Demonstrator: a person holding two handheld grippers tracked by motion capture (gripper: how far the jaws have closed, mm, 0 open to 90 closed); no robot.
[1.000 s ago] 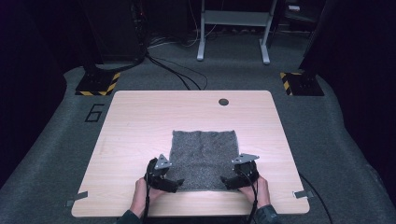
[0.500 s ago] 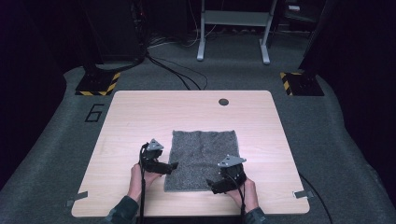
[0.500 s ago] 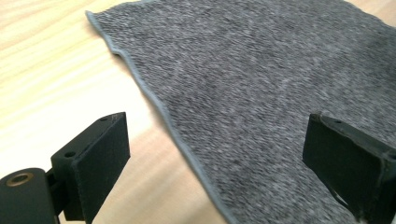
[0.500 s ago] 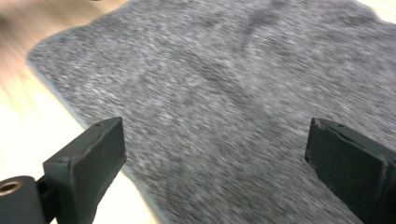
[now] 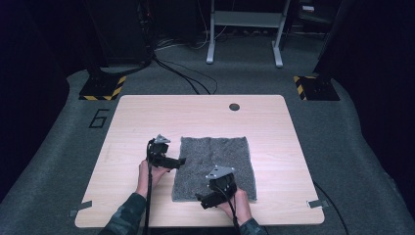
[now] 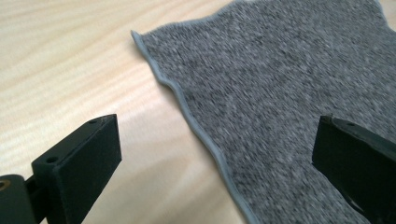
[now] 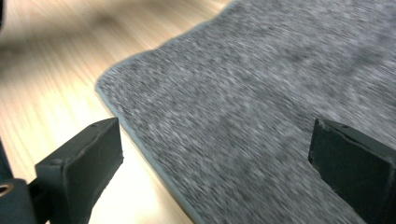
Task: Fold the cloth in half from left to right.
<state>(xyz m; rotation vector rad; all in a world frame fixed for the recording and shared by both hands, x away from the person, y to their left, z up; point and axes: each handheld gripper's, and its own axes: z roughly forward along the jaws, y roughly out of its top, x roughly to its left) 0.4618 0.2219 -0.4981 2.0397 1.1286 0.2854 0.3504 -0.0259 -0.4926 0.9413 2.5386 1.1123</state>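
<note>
Left gripper (image 5: 180,161): held at the left edge of the cloth, jaws spread pretty wide, nothing pinched between them. In its own view (image 6: 215,154) one black jaw is seen over bare wood and the other over the fabric, so the hemmed edge is straddled.

Right gripper (image 5: 200,199): parked at the near left corner of the cloth, jaws also wide apart and nothing caught in them. From its own view (image 7: 215,154) the rounded corner is seen just ahead of the left jaw, with the right jaw over the fabric. Whether the jaws are actually resting on the cloth can't be told, the picture is a bit blurred.

Cloth: a grey, speckled, roughly square towel with a thin stitched hem (image 5: 215,166), laid flat on the near half of the table, a little right of centre. The left hem is seen as slightly wavy in the left gripper view (image 6: 289,84); the corner is shown in the right gripper view (image 7: 261,93).

Hands: a left hand (image 5: 147,174) and a right hand (image 5: 238,205) are brought in from the near edge, sleeves just visible.

Table: a light wooden tabletop with rounded corners (image 5: 147,117), with a small dark round hole (image 5: 234,106) near the far edge, well apart from the towel.
</note>
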